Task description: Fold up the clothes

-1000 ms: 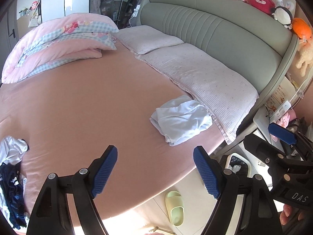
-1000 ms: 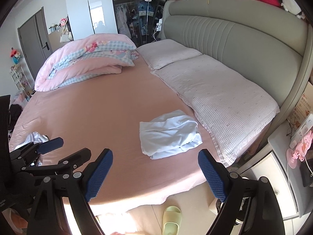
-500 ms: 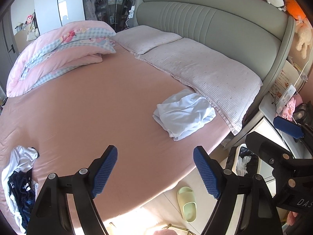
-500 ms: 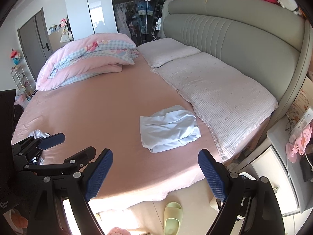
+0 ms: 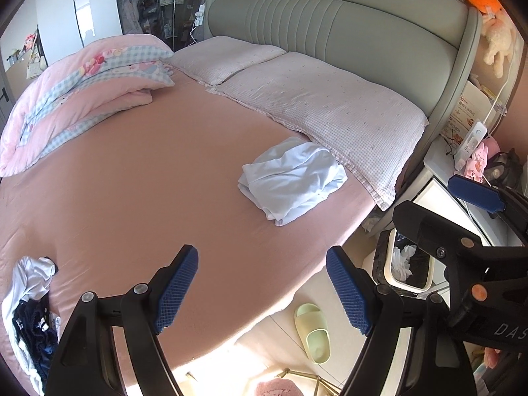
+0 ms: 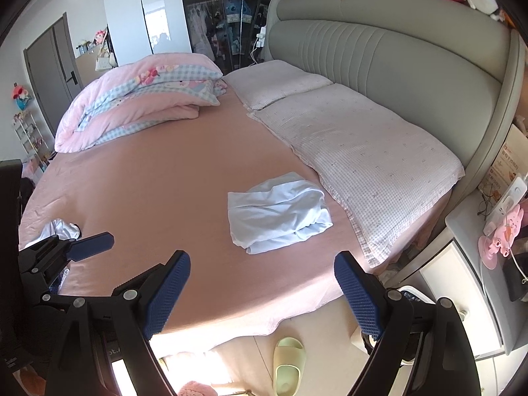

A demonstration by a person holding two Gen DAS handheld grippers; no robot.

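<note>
With both tools held off the near edge of the bed [image 5: 132, 171], looks like a pause between garments: one piece done, the next not yet taken up. Left gripper [image 5: 262, 287] spread wide, nothing between the blue pads; right gripper [image 6: 262, 288] likewise gaping and empty. Probably calls for a swing toward the unfolded heap [image 5: 31, 300] of white and dark navy clothes, crumpled at the near left corner of the pink sheet, then a pinch on one loose edge to drag a single garment out flat. Farther in, near the checked pillow [image 5: 330, 112], lies the folded pale-blue garment [image 5: 292, 178]: a rough rectangle, layers stacked, edges slightly uneven, soft creases across the top. Beyond, a pink quilt [image 5: 82, 89] bundled by the far side.
</note>
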